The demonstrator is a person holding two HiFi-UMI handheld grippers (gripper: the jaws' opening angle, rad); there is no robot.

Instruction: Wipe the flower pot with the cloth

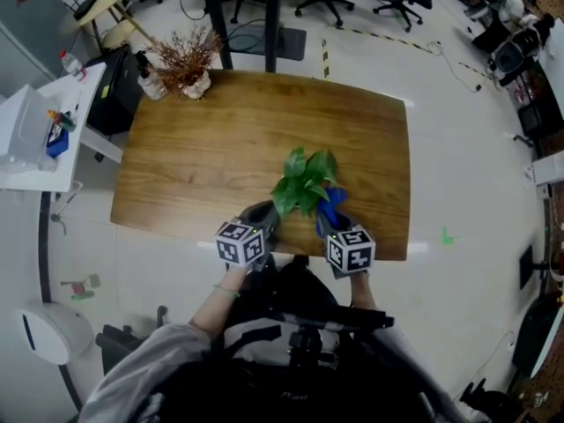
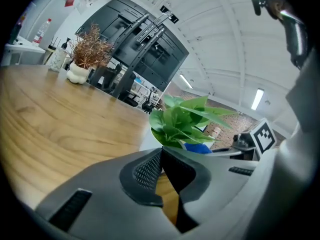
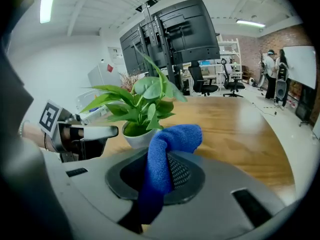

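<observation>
two grippers, one flower pot [image 3: 135, 138], one cloth [image 3: 169, 143]; wiping judged about to begin or just under way. item 1, flower pot: white, upright, its long axis vertical, green leaves [image 1: 304, 181] above it, standing on the wooden table [image 1: 194, 148] near the person's edge, between the two grippers. item 2, right gripper [image 3: 156, 160]: jaws clamped on the blue cloth, a folded bulge of which stands out past the jaw tips. the pot lies just ahead of these tips and a little to their left; the cloth sits just beside the pot's right wall, contact not determinable. this is the working gripper, and a short push forward and left would press the cloth on the wall. item 3, left gripper [image 2: 161, 153]: jaw tips together, nothing between them, near the pot's left side, not holding it. pose: both grippers low over the near table edge, aimed away from the person and converging on the pot, forearms coming in from below.
</observation>
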